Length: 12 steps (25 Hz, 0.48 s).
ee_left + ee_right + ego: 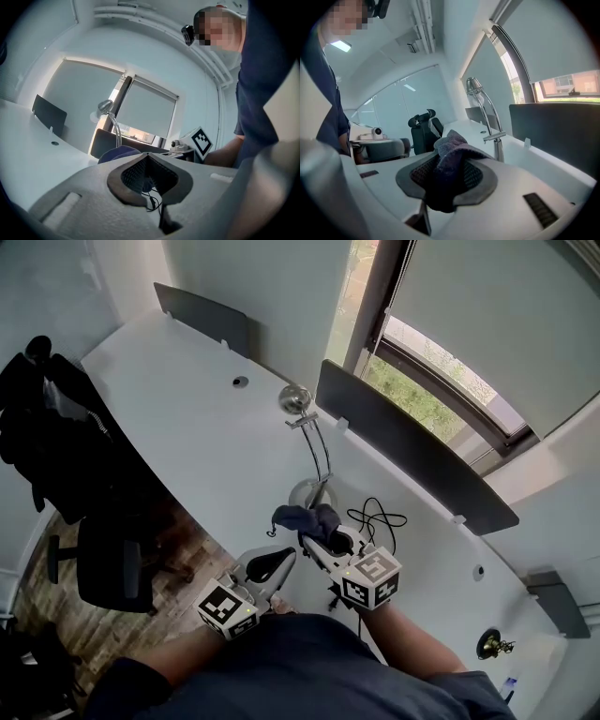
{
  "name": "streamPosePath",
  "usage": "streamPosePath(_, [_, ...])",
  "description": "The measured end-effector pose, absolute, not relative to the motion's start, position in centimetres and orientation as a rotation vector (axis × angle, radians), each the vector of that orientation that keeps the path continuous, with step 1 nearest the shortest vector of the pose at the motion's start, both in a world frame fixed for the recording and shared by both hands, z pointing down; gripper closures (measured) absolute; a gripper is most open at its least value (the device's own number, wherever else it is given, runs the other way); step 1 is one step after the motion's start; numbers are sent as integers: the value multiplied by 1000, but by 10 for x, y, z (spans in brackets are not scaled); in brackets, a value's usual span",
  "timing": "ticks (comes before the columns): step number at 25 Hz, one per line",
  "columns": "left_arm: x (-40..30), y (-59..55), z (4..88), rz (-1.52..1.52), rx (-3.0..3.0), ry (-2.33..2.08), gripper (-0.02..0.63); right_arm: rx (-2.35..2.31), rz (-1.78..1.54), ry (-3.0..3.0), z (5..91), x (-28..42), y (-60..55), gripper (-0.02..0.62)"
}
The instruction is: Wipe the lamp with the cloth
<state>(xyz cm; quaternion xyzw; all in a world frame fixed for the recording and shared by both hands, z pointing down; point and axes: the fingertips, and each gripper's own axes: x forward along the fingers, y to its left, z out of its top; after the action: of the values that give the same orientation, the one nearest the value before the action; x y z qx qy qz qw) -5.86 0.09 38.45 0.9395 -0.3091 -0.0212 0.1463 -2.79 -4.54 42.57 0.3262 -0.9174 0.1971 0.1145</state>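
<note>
right tool [448, 174] — pinching cloth [451, 151] | left tool [148, 174] — pressed together | lamp [296, 400] at 12 o'clock from cloth, on tabletop [183, 418]

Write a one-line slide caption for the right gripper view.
Right gripper, shut on the dark cloth, pointing toward the chrome lamp.

The lamp [306, 491] is chrome, with a round base, a thin twin-rod arm curving upward and a small dome head. It stands upright on the white surface [187, 418]. The cloth [305, 518], dark blue and bunched, is pinched between the right tongs [447, 174], near the lamp's base.
</note>
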Motion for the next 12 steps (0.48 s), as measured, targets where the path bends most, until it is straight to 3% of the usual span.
streamPosePath(12, [-54, -5, 370, -65, 2760, -851, 600, 978, 455, -2747, 382, -36, -18, 482])
